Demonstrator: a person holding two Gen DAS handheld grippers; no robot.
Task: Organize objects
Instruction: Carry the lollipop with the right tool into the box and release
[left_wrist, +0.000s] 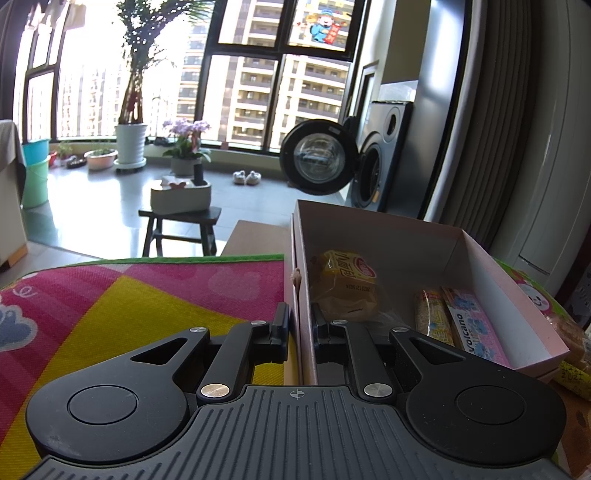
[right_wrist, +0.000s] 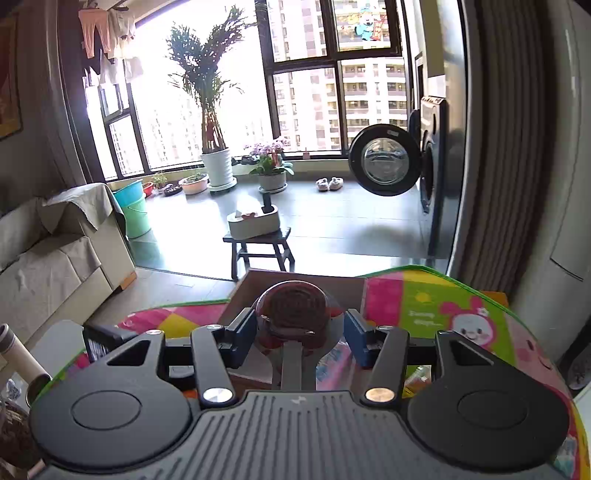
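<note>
A pink open box (left_wrist: 480, 254) stands on the colourful mat (left_wrist: 147, 295). Inside lie a yellow snack packet (left_wrist: 347, 284), a grain bar (left_wrist: 432, 317) and a pink Volcano packet (left_wrist: 476, 328). My left gripper (left_wrist: 300, 325) is shut on the box's left wall, one finger outside and one inside. In the right wrist view, my right gripper (right_wrist: 300, 330) holds a round dark-red gadget with a grille and a grey handle (right_wrist: 295, 310) between its fingers. It hangs over a brown cardboard box (right_wrist: 258, 288) at the mat's far edge.
More wrapped snacks (left_wrist: 572, 343) lie right of the pink box. Beyond the mat stand a dark stool with a white tissue box (right_wrist: 255, 221), a washing machine with its door open (right_wrist: 384, 162), potted plants and a covered sofa (right_wrist: 55, 251). A cylindrical cup (right_wrist: 14, 354) stands at the left.
</note>
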